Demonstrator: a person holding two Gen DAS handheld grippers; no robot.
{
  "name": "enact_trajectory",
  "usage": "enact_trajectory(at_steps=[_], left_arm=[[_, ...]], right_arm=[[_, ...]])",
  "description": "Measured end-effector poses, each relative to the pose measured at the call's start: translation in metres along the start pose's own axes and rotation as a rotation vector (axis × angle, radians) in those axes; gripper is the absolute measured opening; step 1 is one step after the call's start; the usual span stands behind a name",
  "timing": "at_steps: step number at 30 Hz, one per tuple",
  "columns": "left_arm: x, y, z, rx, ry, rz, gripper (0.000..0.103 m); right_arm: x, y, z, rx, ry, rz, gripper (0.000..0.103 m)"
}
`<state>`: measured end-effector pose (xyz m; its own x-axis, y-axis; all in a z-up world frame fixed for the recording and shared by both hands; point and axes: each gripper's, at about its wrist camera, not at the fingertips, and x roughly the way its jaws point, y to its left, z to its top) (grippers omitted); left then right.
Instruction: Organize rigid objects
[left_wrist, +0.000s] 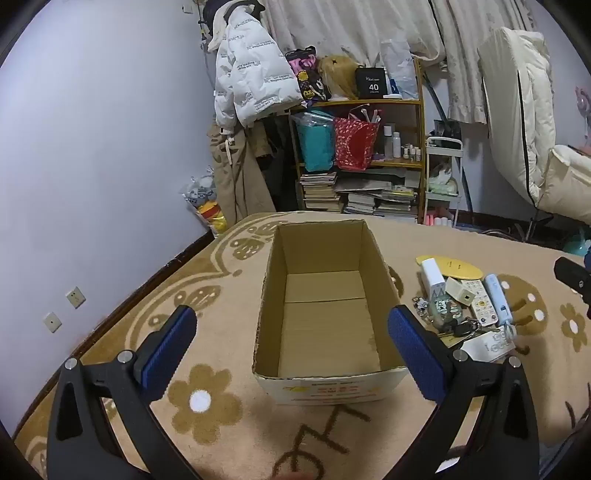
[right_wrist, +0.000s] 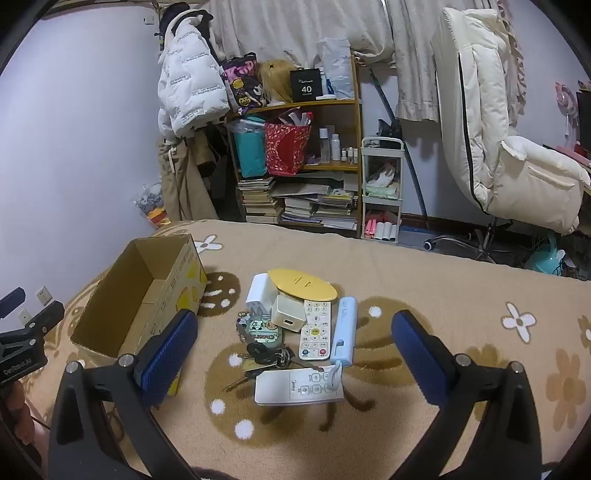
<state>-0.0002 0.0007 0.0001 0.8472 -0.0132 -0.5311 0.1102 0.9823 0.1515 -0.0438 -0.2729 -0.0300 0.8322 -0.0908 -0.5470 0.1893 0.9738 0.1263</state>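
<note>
An open, empty cardboard box (left_wrist: 273, 306) stands on the flowered blanket; it also shows in the right wrist view (right_wrist: 173, 291) at left. My left gripper (left_wrist: 291, 343) is open, its jaws astride the box's near end. To the box's right lies a pile: a yellow oval lid (right_wrist: 303, 284), a white remote (right_wrist: 314, 330), a light blue stick device (right_wrist: 344, 332), a white charger cube (right_wrist: 288, 314), a white block (right_wrist: 258, 288), keys (right_wrist: 266, 360) and a flat white remote (right_wrist: 299, 386). My right gripper (right_wrist: 295, 343) is open above the pile, empty.
The blanket (right_wrist: 443, 302) covers a bed. Beyond it stand a wooden shelf (right_wrist: 295, 155) with bags and books, a white cart (right_wrist: 382, 192), a hanging white jacket (right_wrist: 188, 81) and a cream chair (right_wrist: 498, 147). A wall (left_wrist: 92, 147) runs at left.
</note>
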Motion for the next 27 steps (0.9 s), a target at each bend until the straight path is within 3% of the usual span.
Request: enact_trajectory(at_steps=[9, 11, 27], left_arm=[[0.004, -0.012, 0.001, 0.033, 0.006, 0.062, 0.102], [0.0, -0.006, 0.001, -0.003, 0.001, 0.011, 0.102], [0.0, -0.001, -0.002, 0.005, 0.004, 0.008, 0.102]], right_arm=[[0.001, 0.0, 0.0, -0.001, 0.004, 0.0, 0.103], [0.001, 0.0, 0.0, 0.0, 0.004, 0.0, 0.103], [0.001, 0.0, -0.001, 0.002, 0.006, 0.009, 0.103]])
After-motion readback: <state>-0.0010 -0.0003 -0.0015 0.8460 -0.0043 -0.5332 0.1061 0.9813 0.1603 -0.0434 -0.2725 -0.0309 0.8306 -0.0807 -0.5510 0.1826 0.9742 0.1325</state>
